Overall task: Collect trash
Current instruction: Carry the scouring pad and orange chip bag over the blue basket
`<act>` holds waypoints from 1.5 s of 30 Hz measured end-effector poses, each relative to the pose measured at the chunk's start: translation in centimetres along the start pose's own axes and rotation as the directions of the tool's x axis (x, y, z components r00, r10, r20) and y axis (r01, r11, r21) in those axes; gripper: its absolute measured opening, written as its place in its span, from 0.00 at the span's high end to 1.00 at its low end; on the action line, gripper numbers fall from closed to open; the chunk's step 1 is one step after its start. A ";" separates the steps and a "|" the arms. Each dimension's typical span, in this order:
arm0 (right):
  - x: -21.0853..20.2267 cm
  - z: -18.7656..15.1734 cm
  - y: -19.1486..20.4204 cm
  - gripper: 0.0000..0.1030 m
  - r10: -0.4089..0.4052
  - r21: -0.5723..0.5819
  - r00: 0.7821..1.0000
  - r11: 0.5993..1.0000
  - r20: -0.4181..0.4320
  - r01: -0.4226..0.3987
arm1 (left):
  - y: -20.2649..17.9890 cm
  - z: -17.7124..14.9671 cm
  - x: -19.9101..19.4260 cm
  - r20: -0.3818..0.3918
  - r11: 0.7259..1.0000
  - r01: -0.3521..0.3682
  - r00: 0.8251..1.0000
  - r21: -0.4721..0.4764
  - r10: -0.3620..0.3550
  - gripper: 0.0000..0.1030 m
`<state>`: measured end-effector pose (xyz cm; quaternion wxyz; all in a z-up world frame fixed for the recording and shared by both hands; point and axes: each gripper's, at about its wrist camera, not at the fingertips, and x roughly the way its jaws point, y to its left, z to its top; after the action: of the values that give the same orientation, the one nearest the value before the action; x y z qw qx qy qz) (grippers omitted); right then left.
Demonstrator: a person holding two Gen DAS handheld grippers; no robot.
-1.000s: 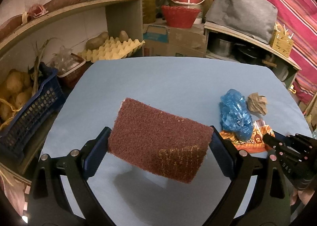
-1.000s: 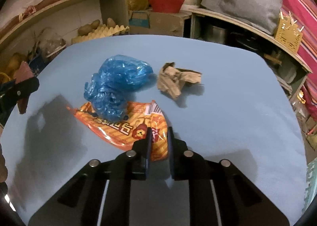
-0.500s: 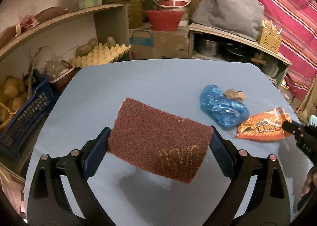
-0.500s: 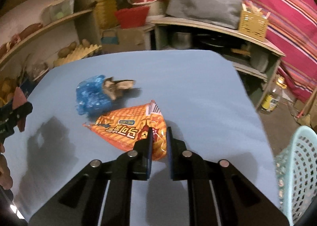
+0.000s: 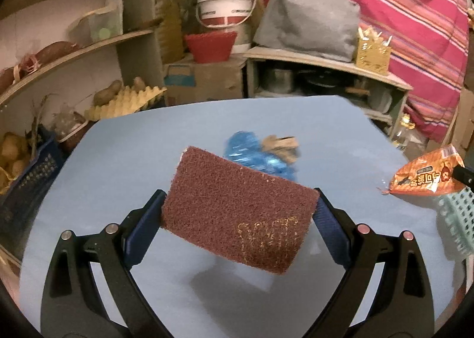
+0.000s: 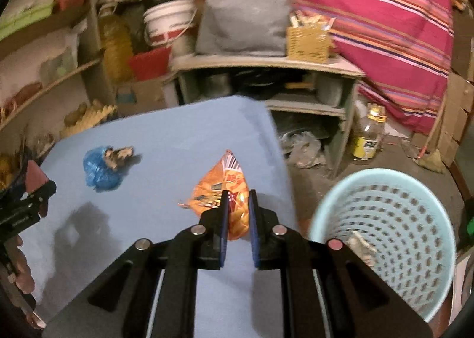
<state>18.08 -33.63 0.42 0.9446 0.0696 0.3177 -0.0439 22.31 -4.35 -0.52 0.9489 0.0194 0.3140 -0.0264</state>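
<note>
My right gripper (image 6: pixel 237 194) is shut on an orange snack wrapper (image 6: pixel 228 187) and holds it above the right edge of the blue table (image 6: pixel 166 142), beside a pale blue perforated basket (image 6: pixel 385 237) on the floor. The wrapper also shows at the right of the left wrist view (image 5: pixel 426 175). My left gripper (image 5: pixel 240 204) is shut on a brown scouring pad (image 5: pixel 237 210), held above the table. A crumpled blue plastic bag (image 5: pixel 260 157) and a crumpled brown paper (image 5: pixel 281 145) lie together on the table, also in the right wrist view (image 6: pixel 99 170).
Shelves with an egg tray (image 5: pixel 124 101), potatoes and a dark blue crate (image 5: pixel 26 178) stand left of the table. A low shelf with pots (image 6: pixel 266 83), a red bowl, a white bucket and a bottle (image 6: pixel 368 133) on the floor lie behind.
My right gripper has lifted the orange wrapper off the table and carried it right, to beside the basket. The left gripper still holds the pad and has shifted slightly.
</note>
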 end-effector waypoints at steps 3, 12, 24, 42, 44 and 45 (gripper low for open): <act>-1.5 -0.1 -2.9 0.88 -0.003 0.057 1.000 0.998 0.026 0.002 | -2.7 0.2 -0.8 0.014 1.000 0.018 1.000 0.013 -0.018 0.10; -5.4 -0.9 -12.8 0.88 -0.065 0.226 0.994 0.973 0.089 0.044 | -14.4 0.8 -2.3 0.039 0.987 0.143 0.988 0.074 -0.146 0.10; -5.0 -3.0 -19.7 0.88 -0.139 0.259 0.990 0.957 0.018 0.129 | -26.2 -0.6 -3.5 0.034 0.952 0.250 0.965 0.175 -0.260 0.10; -4.8 -4.1 -23.3 0.88 -0.167 0.302 0.986 0.940 -0.005 0.161 | -34.5 -1.5 -1.7 -0.036 0.910 0.340 0.939 0.239 -0.341 0.10; -4.8 -4.2 -23.5 0.88 -0.170 0.306 0.985 0.938 -0.006 0.163 | -35.1 -1.4 -1.6 -0.050 0.901 0.360 0.932 0.244 -0.359 0.09; -4.8 -4.1 -23.5 0.88 -0.171 0.305 0.985 0.938 -0.006 0.164 | -35.4 -1.3 -1.6 -0.055 0.897 0.365 0.930 0.248 -0.364 0.09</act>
<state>8.78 -56.00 -2.34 0.9186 0.1868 0.3021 -0.1733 18.01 -39.51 -1.35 0.9156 0.0818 0.3096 -0.2434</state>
